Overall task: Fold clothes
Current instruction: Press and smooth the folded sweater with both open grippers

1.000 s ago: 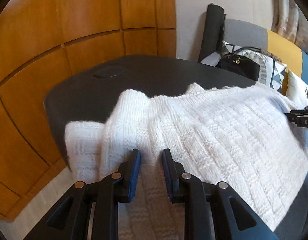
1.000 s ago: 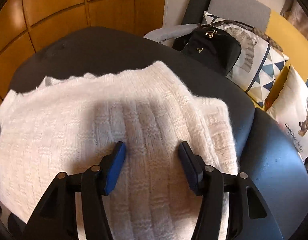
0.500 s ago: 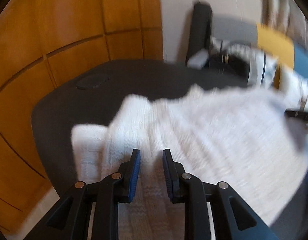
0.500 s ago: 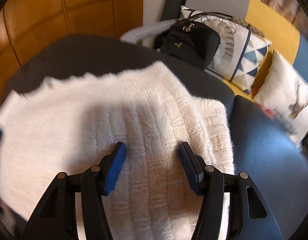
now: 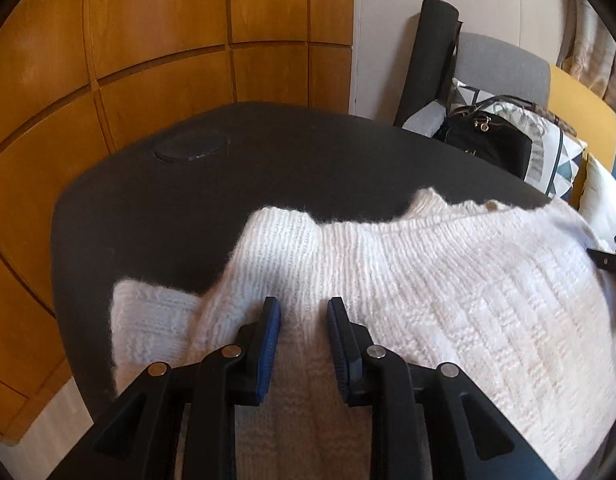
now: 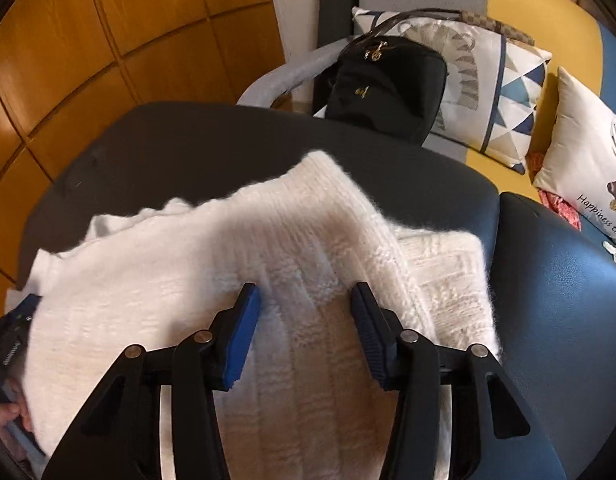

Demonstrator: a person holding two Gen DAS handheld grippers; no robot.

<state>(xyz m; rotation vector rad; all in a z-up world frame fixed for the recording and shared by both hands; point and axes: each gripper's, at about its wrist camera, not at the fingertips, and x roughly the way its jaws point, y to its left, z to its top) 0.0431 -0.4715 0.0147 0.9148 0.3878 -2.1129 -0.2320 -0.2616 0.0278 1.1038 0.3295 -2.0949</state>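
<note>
A white knitted sweater (image 5: 428, 280) lies on a dark round table (image 5: 268, 168), with its upper layer raised above a lower layer (image 5: 148, 320) that rests flat. My left gripper (image 5: 302, 312) is shut on the sweater, a ridge of knit pinched between its blue pads. In the right wrist view the same sweater (image 6: 188, 272) runs between the fingers of my right gripper (image 6: 306, 300), which is shut on a thick fold. The lower layer (image 6: 448, 264) shows to the right of it. Part of the left gripper's body (image 6: 12, 340) is at the left edge.
Wooden wall panels (image 5: 148, 40) stand behind the table, which has a round inset disc (image 5: 192, 148). A black bag (image 6: 384, 84) and patterned cushions (image 6: 492, 88) sit on a sofa beyond. A blue leather surface (image 6: 568, 300) adjoins the table's right side.
Both grippers keep their hold. The sweater's far edge now sits lower in both views, with more dark table showing beyond it. The blur of half a second ago has gone.
</note>
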